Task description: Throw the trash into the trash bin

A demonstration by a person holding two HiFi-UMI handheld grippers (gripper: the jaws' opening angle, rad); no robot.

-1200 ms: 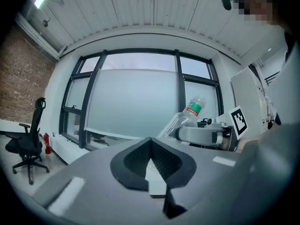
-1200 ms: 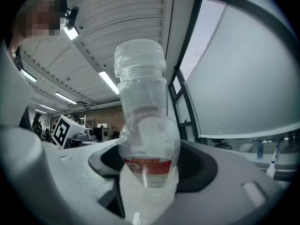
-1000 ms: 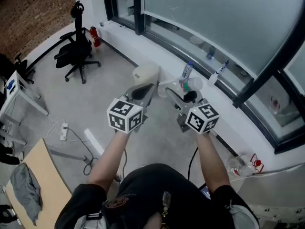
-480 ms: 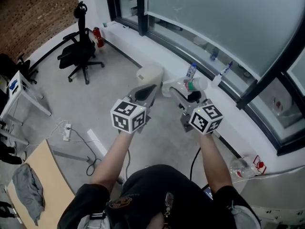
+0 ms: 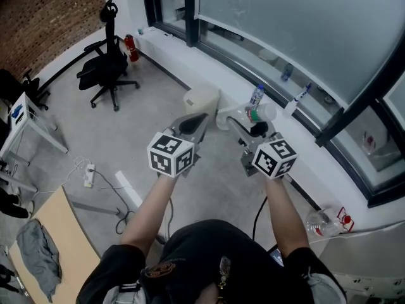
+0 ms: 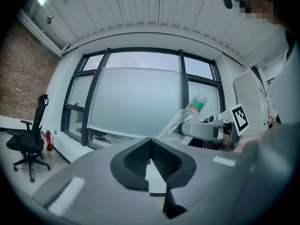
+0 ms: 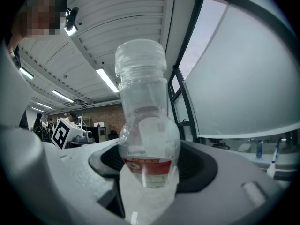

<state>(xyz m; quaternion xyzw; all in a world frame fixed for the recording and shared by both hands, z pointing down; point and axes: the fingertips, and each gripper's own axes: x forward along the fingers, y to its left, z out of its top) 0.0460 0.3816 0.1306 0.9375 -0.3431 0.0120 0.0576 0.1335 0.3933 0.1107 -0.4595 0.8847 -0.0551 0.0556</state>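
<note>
Head view: right tongs (image 5: 243,122) were clamped on a clear plastic bottle (image 5: 253,113), which lay crosswise at their tips. Left tongs (image 5: 201,120) sat level alongside, to their left. A cream bin (image 5: 201,98) stood on the floor just beyond the left tongs' tips, ahead-left of the bottle.

Left gripper view: left tongs (image 6: 151,142) had their jaws together at the tips, with nothing between. The bottle (image 6: 185,117) was up and to the right of them, tilted, held in the right tongs (image 6: 187,128).

Right gripper view: right tongs (image 7: 147,163) had both pads pressed on the bottle (image 7: 143,121) at the red-label end, with the other end pointing up.
</note>
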